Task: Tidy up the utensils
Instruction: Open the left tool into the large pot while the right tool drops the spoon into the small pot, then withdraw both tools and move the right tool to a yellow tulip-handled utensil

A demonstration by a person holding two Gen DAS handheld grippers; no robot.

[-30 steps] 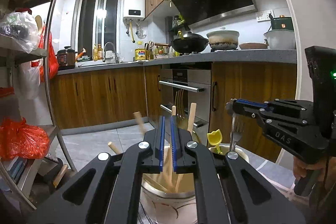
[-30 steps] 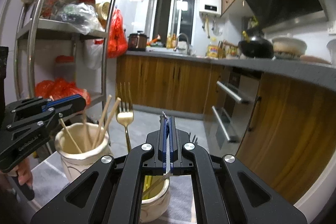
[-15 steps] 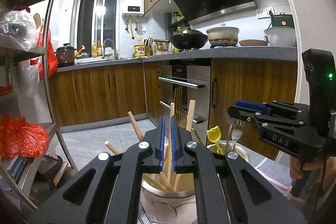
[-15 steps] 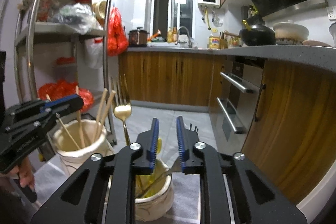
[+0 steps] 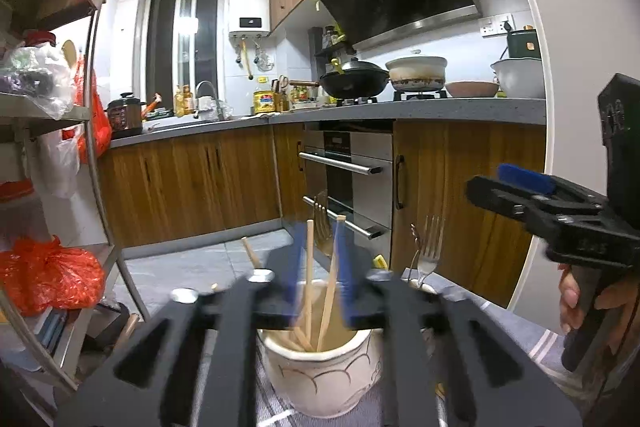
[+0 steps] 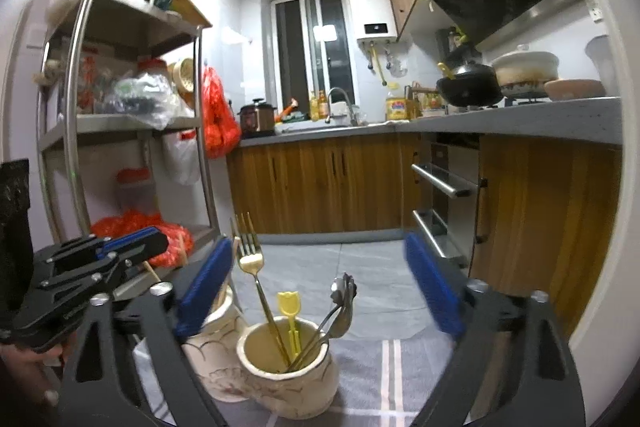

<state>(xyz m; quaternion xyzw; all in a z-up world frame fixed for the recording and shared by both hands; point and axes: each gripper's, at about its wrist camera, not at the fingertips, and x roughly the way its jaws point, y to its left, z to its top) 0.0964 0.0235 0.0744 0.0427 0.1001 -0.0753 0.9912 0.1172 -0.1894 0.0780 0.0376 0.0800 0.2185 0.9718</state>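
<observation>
At the bottom of the left wrist view, the left gripper [image 5: 318, 267] stands with its blue pads parted, blurred by motion, holding nothing. Two wooden chopsticks [image 5: 308, 275] rise between the pads; whether either touches a pad cannot be told through the blur. They stand in a cream ceramic crock [image 5: 320, 367] at lower centre, on a grey striped cloth [image 5: 516, 323]. Just right of it, a silver fork [image 5: 430, 247] stands up from a second container hidden behind the gripper.

In the right wrist view, the right gripper [image 6: 320, 287] is spread wide and empty, its pads at the frame's lower left and lower right. Between them, at bottom centre, sits a cream utensil holder [image 6: 296, 379] with a gold fork [image 6: 252, 263], a yellow plastic pick [image 6: 290, 311] and silver spoons [image 6: 342, 303] in it. The chopstick crock touches its left side.

Farther back, a metal shelf rack [image 6: 76, 131] fills the left. Wooden cabinets [image 6: 320, 183] run across the middle, and a black wok [image 6: 468, 83] sits on the counter at right.
</observation>
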